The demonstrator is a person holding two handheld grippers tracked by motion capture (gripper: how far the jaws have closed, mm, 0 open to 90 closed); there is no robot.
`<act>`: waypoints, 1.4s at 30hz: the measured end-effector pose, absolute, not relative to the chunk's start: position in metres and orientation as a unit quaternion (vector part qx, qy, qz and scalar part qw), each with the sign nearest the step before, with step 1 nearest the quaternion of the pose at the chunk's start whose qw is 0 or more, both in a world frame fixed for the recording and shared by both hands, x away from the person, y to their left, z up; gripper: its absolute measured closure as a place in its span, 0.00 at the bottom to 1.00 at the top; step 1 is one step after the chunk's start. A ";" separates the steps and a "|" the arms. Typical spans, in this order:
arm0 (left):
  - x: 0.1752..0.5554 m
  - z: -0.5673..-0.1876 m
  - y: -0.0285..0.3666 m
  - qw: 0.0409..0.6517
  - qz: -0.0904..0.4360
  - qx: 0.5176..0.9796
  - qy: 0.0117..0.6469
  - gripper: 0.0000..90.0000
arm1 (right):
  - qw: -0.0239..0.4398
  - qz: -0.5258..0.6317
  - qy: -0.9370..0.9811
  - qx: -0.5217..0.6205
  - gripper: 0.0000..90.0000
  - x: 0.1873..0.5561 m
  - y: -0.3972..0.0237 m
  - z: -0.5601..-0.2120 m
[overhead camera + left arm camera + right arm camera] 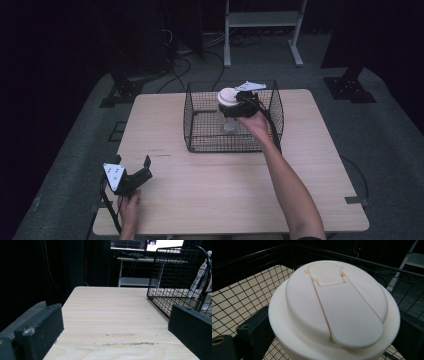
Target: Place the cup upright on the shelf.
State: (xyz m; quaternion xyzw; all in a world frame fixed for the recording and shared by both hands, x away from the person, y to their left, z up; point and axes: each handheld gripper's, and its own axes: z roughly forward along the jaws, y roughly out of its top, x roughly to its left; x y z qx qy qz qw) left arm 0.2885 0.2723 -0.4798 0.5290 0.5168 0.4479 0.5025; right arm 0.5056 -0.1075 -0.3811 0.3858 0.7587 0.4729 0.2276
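Observation:
A clear cup with a cream-white lid (227, 95) hangs inside the black wire basket (188, 118) at the table's far middle. My right gripper (239, 107) is shut on it just under the lid's rim. In the right gripper view the lid (334, 305) is close up, with a black jaw pressed against each side of the cup and my right gripper (332, 336) around it. My left gripper (133, 161) rests near the front left corner of the table, open and holding nothing. Its own view has my left gripper (116, 315) with jaws wide apart over bare wood.
The light wooden table (215, 190) has free room in front of the basket and along its left side. The basket (175, 277) stands to the right ahead of the left gripper. Dark stands, cables and a white shelf frame (262, 20) lie beyond the table.

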 end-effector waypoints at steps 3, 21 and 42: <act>0.289 -0.480 0.273 0.503 0.447 0.528 0.518 0.00 | 0.231 0.480 0.754 0.384 0.02 0.505 -0.109 -0.378; 0.289 -0.480 0.274 0.505 0.445 0.526 0.521 0.00 | 0.228 0.511 0.731 0.391 0.00 0.498 -0.120 -0.359; 0.289 -0.480 0.273 0.501 0.445 0.527 0.523 0.00 | 0.241 0.542 0.714 0.372 0.00 0.461 -0.145 -0.325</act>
